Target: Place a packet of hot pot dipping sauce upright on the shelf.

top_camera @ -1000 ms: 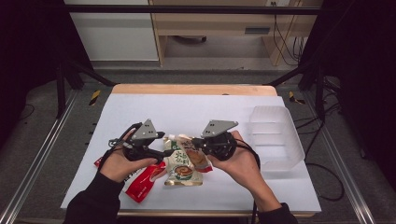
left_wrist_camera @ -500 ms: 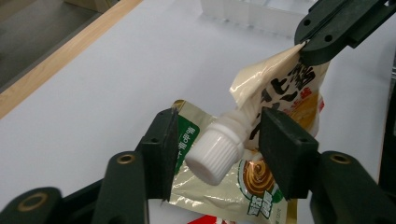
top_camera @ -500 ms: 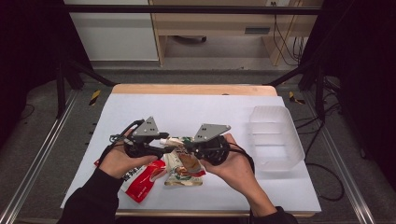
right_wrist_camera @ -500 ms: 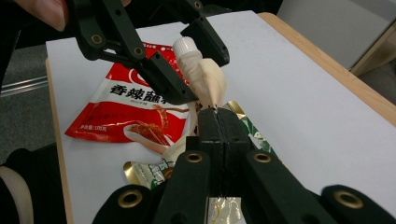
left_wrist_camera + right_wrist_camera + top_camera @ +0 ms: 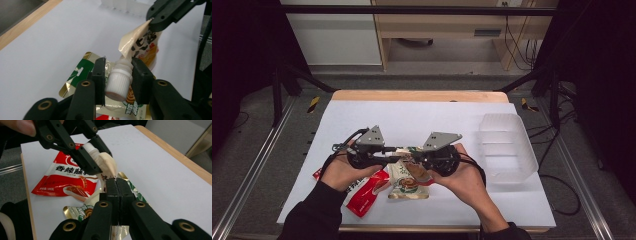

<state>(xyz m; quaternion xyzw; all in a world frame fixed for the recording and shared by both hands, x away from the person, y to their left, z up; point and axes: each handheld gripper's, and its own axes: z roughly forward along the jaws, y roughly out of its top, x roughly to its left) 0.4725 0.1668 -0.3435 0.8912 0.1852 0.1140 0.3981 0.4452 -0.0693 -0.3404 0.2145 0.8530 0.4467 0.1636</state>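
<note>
- Spout pouch point(image 5: 140, 47): we see its white cap point(image 5: 118, 82) between the left gripper point(image 5: 117, 75) fingers, which have just been closing on it.
- Right gripper point(image 5: 116, 185), clamped on the pouch's edge, lies at 3 o'clock of the cap; the spout's axis runs between the grippers.

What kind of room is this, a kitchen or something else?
Probably a lab or workshop for recording tasks, not a kitchen. A white-covered table stands inside a black metal frame, cables trail over the grey floor, and a clear plastic bin waits beside snack pouches.
</note>
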